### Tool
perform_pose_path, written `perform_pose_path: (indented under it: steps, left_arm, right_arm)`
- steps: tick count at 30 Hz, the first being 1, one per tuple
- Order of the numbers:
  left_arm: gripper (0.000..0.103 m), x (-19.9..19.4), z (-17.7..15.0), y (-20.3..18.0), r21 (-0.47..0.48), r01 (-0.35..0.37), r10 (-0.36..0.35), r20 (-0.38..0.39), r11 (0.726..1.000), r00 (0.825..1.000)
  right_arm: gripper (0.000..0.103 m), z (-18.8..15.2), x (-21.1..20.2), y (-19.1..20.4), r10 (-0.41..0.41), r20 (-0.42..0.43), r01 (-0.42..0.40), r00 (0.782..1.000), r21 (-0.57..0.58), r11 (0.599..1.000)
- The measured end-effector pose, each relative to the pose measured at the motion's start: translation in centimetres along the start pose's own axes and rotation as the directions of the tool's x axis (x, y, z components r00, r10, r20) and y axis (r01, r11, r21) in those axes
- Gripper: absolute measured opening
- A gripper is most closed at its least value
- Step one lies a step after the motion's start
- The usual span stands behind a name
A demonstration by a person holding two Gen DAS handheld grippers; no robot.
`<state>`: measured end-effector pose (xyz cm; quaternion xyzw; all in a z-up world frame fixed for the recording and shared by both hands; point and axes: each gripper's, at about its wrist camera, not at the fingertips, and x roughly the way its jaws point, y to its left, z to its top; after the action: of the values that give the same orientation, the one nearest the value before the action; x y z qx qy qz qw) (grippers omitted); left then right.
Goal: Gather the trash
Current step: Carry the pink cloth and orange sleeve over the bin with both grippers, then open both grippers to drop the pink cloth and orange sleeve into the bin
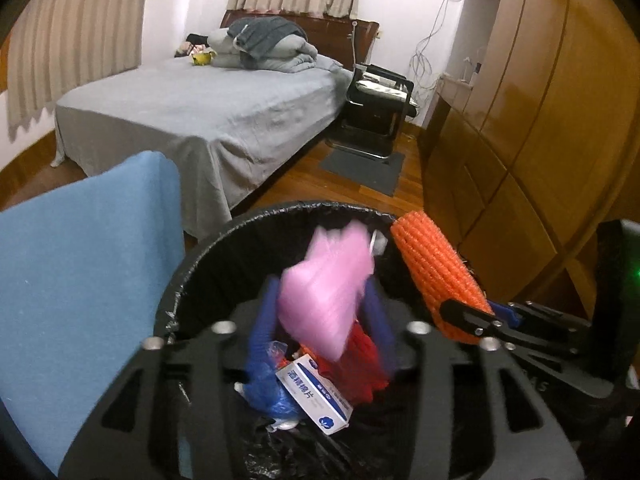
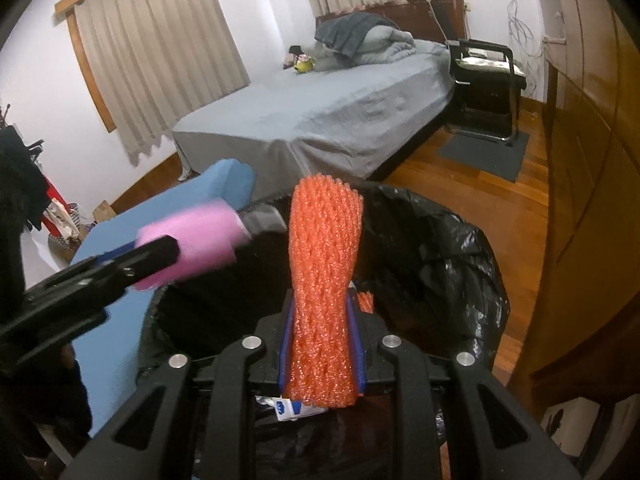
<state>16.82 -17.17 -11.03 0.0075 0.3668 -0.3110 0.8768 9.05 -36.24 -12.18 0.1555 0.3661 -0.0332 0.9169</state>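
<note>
A bed with a grey sheet (image 1: 208, 108) is standing beneath beige pleated curtains (image 2: 160, 56), with folded grey bedding (image 1: 264, 46) lying at its head. A black metal-framed chair (image 1: 374, 104) is sitting beside it, on a polished wooden floor (image 2: 472, 184), facing glossy wooden wardrobes (image 1: 532, 92).

Pink foam sheet (image 1: 326, 292): blurred, above the black-lined bin (image 1: 188, 280). Orange foam net sleeve (image 2: 324, 280): upright, pinched at its lower end.
</note>
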Motion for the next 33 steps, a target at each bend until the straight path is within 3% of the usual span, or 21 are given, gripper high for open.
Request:
perform_pose_path:
  steps: [3, 6, 14, 22, 26, 31, 33]
  left_arm:
    - [0.057, -0.1, -0.1, 0.3, -0.008, -0.005, 0.005, 0.005, 1.0, 1.0]
    - [0.061, -0.8, 0.0, 0.8, -0.021, -0.024, 0.024, 0.022, 1.0, 0.999]
    - [0.079, -4.4, 0.5, 2.0, -0.035, -0.12, 0.123, 0.092, 0.992, 0.988]
    - [0.09, -7.8, 0.4, 2.3, -0.026, -0.18, 0.182, 0.123, 0.983, 0.976]
    - [0.091, -9.2, 0.2, 2.4, -0.02, -0.206, 0.207, 0.134, 0.978, 0.969]
    - [0.093, -11.0, -0.1, 2.2, -0.021, -0.23, 0.23, 0.145, 0.973, 0.962]
    - [0.093, -11.7, -0.3, 2.1, -0.02, -0.237, 0.238, 0.152, 0.971, 0.959]
  right_arm:
    - [0.024, -0.3, 0.5, -0.3, -0.007, -0.014, 0.007, 1.0, 0.006, 1.0]
    - [0.031, -0.5, 0.5, -0.3, -0.014, -0.014, 0.014, 1.0, 0.005, 1.0]
    - [0.035, -0.2, -0.3, 0.4, -0.001, 0.001, 0.001, 1.0, -0.008, 1.0]
    - [0.063, 0.6, -2.2, 2.3, 0.01, 0.046, -0.008, 0.999, -0.037, 0.999]
    - [0.074, 1.2, -3.1, 3.1, 0.018, 0.068, -0.015, 0.998, -0.048, 0.999]
    - [0.094, 1.9, -4.9, 4.3, 0.035, 0.099, -0.029, 0.994, -0.058, 0.998]
    - [0.097, 2.1, -6.0, 5.0, 0.043, 0.117, -0.035, 0.992, -0.07, 0.997]
